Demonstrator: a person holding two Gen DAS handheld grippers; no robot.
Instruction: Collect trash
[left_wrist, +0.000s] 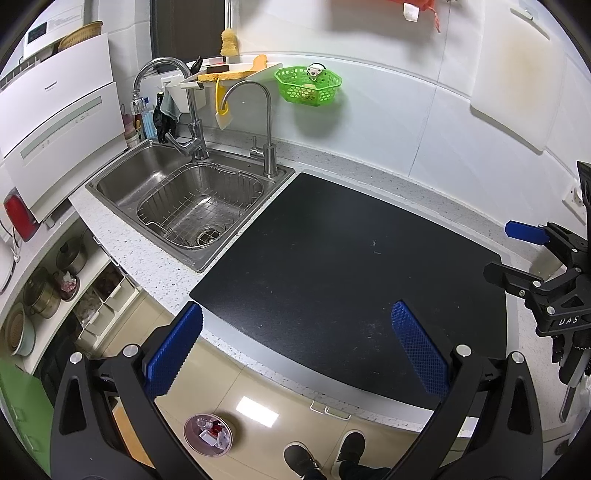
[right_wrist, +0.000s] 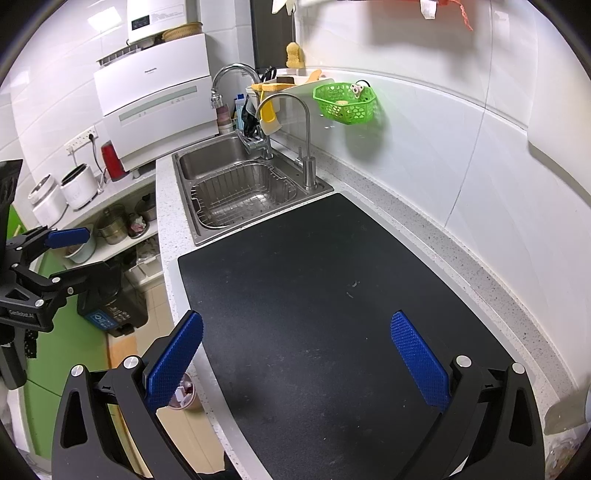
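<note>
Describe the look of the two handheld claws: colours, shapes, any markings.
Both claws match. The left claw and right claw each have black, angular plastic linkage arms with triangular cutouts and silver round fasteners. Each finger carries a flat, elongated blue pad with a fine diamond-grid texture. White lettering sits on the bodies: "DAS" on the right one, a small unreadable line on the left.

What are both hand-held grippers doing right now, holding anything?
Left hand-held gripper: open, empty, above the black mat.
Right hand-held gripper: open, empty, above the same mat.
</note>
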